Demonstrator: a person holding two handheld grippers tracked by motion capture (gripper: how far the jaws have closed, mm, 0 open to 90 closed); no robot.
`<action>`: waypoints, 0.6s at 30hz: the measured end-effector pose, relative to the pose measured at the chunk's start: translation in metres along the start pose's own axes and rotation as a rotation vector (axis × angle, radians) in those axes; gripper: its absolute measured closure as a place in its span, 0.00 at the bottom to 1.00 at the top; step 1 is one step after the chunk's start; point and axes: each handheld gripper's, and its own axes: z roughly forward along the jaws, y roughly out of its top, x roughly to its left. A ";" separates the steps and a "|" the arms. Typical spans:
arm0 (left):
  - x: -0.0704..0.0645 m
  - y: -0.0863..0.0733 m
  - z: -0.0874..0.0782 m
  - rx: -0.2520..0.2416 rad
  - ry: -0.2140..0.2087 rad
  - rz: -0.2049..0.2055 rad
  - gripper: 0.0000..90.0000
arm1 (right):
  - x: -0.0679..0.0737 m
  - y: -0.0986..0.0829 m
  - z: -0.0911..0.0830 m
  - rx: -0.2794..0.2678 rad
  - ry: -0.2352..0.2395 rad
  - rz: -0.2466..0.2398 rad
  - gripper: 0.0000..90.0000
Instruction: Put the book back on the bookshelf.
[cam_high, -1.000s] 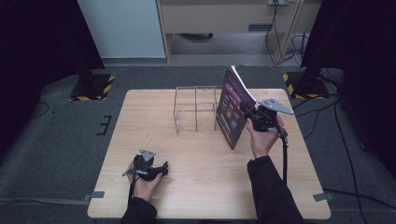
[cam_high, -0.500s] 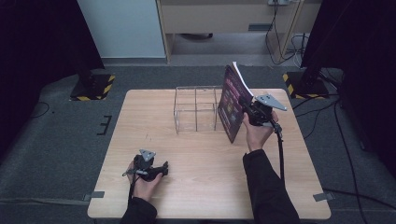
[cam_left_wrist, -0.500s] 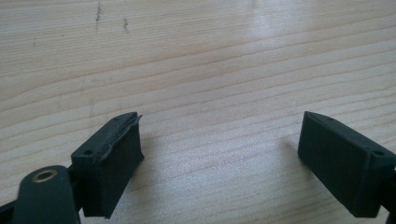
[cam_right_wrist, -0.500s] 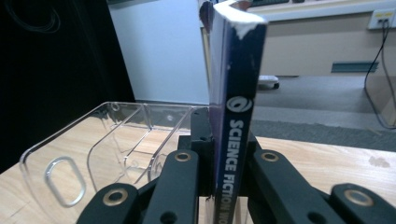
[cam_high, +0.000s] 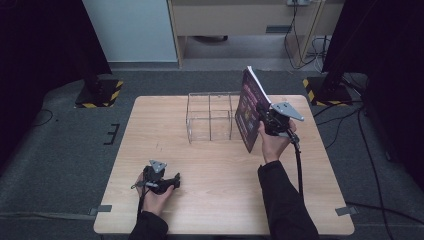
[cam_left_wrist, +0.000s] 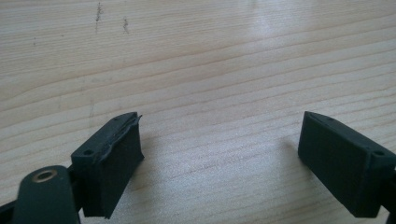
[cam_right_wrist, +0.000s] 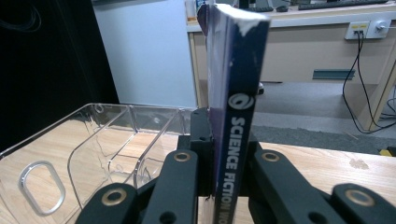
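Gripping a book (cam_high: 248, 112) by its spine, right gripper (cam_high: 266, 120) holds it upright at center-right of the high view, just right of the clear plastic bin (cam_high: 210, 116) on the wooden table (cam_high: 225, 200); in the right gripper view both jaws are clamped on the spine w/ "SCIENCE FICTION" lettering, bin at lower left. Left gripper (cam_high: 170, 183) sits low at bottom left of the high view in the person's hand, jaws spread wide apart w/ nothing btwn them, bare wood underneath.
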 end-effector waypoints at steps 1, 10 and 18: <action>0.000 0.000 0.000 0.000 0.000 0.000 0.14 | 0.000 0.000 0.000 0.004 -0.002 -0.004 0.93; 0.000 0.000 0.000 0.000 0.000 0.000 0.14 | -0.001 -0.002 0.000 0.007 -0.009 -0.024 0.82; 0.000 0.000 0.000 0.000 0.000 0.000 0.14 | -0.001 -0.002 -0.001 -0.006 -0.011 -0.039 0.64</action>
